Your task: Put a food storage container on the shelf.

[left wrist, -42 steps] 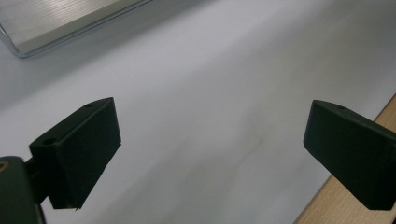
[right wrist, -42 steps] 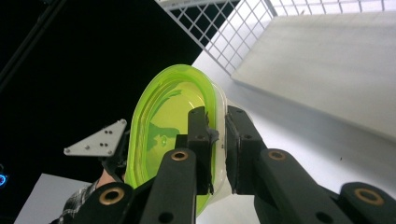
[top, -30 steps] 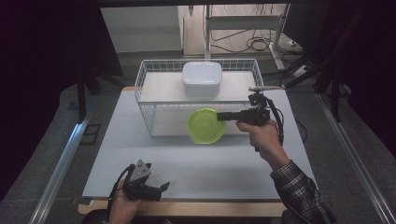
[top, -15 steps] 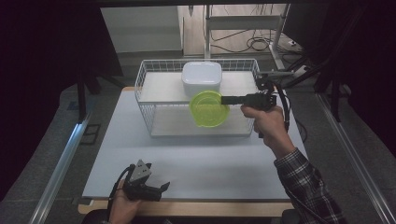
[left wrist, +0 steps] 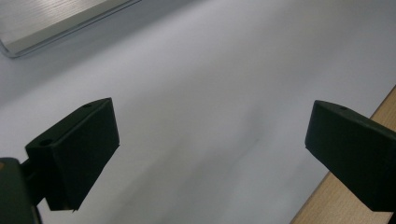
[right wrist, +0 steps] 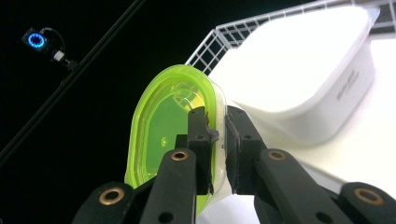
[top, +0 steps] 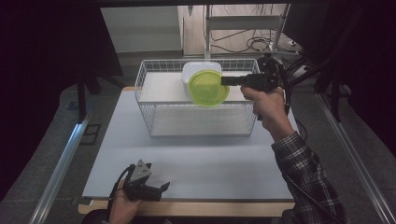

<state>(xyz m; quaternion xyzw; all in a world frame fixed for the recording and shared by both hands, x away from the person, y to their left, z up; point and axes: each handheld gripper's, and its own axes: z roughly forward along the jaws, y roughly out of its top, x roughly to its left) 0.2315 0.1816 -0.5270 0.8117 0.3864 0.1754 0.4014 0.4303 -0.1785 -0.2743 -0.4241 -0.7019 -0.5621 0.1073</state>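
Dark surroundings frame a pale table where the right tool pinches a green bowl's rim above a wire basket, beside a white container, while the left tool rests wide open.

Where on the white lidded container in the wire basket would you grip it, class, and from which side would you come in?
Grip the white container across two opposite side walls just under the lid's rim, coming from above: the wire basket is open on top and walls it in. First move off the green bowl that the right gripper holds by its rim in front of it.
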